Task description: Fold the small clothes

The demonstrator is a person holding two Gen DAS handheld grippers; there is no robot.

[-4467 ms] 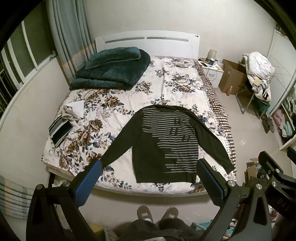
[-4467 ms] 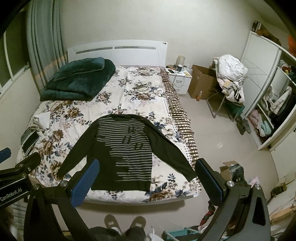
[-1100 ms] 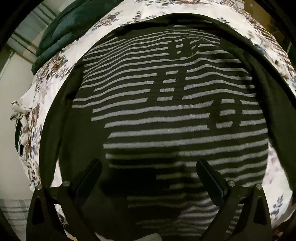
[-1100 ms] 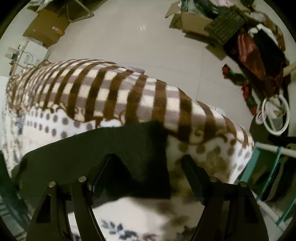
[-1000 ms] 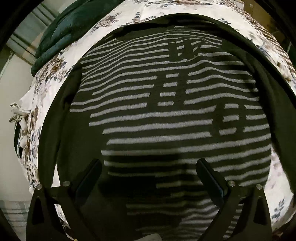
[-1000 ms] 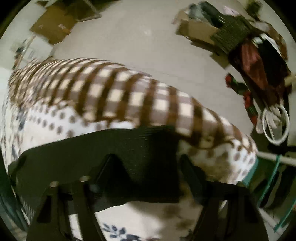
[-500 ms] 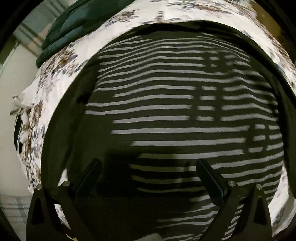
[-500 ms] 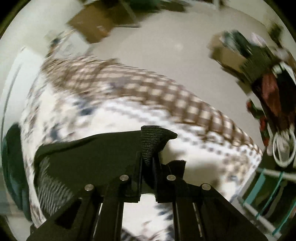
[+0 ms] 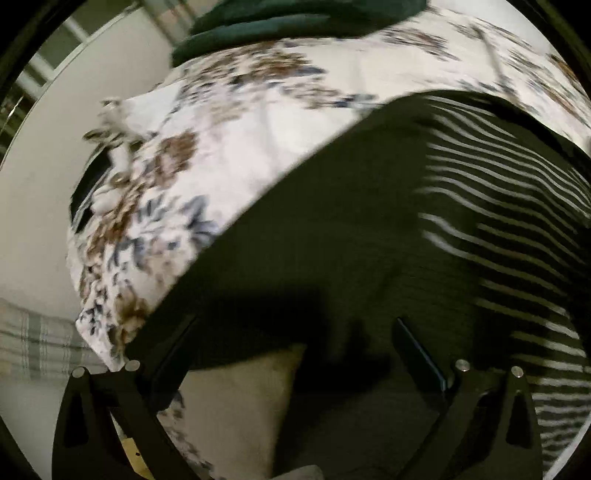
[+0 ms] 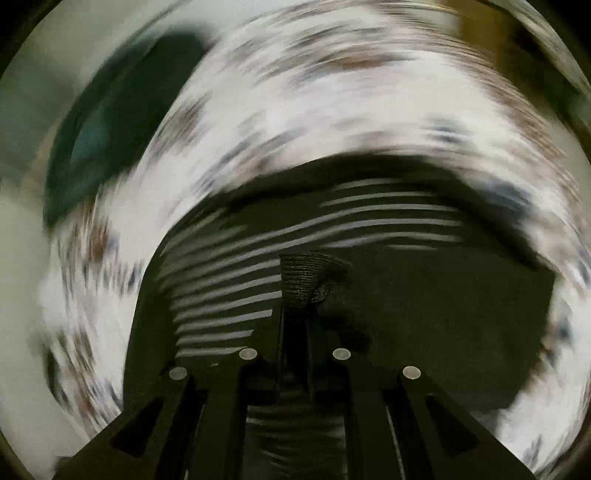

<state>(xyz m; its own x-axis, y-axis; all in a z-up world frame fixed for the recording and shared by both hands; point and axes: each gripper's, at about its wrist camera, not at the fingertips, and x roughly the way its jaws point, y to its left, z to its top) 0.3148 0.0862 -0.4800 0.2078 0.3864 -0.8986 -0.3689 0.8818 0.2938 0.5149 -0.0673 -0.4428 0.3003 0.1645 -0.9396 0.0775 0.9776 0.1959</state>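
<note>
Right now the sweater [image 9: 369,240] lies flat on the bed [image 9: 258,122], close to the near edge, with one long sleeve running down to the near left corner. It is dark, with pale stripes on the body.

The right gripper [image 10: 295,295] is pinched tight on a cuff [image 10: 306,277] of the sweater. A little bunch of ribbed knit sticks up out of the closed tips. The rest of that view is smeared, so the bed around it is hard to read.

The left gripper [image 9: 295,354] has its jaws wide apart. Nothing is in them. It hangs over the near end of the left sleeve, just by the near edge of the bed, pointing steeply down.

I think the sweater is soft and light. It will flop and sag when lifted, and a pinch at one spot will drag the rest along. The knit looks grippy, not slippery, so it should not slide out of the jaws. Nothing here can break. Good spots to hold are the cuffs, the shoulders and the bottom hem, where the cloth is thicker.

The bed has lots of bare room past the sweater, toward the far edge. A green blanket [image 9: 295,22] sits at the far left corner, well apart. A small heap of clothes [image 9: 107,140] lies at the left edge, near the sleeve but not touching it. The near edge is close, so a sleeve could slip off there.
</note>
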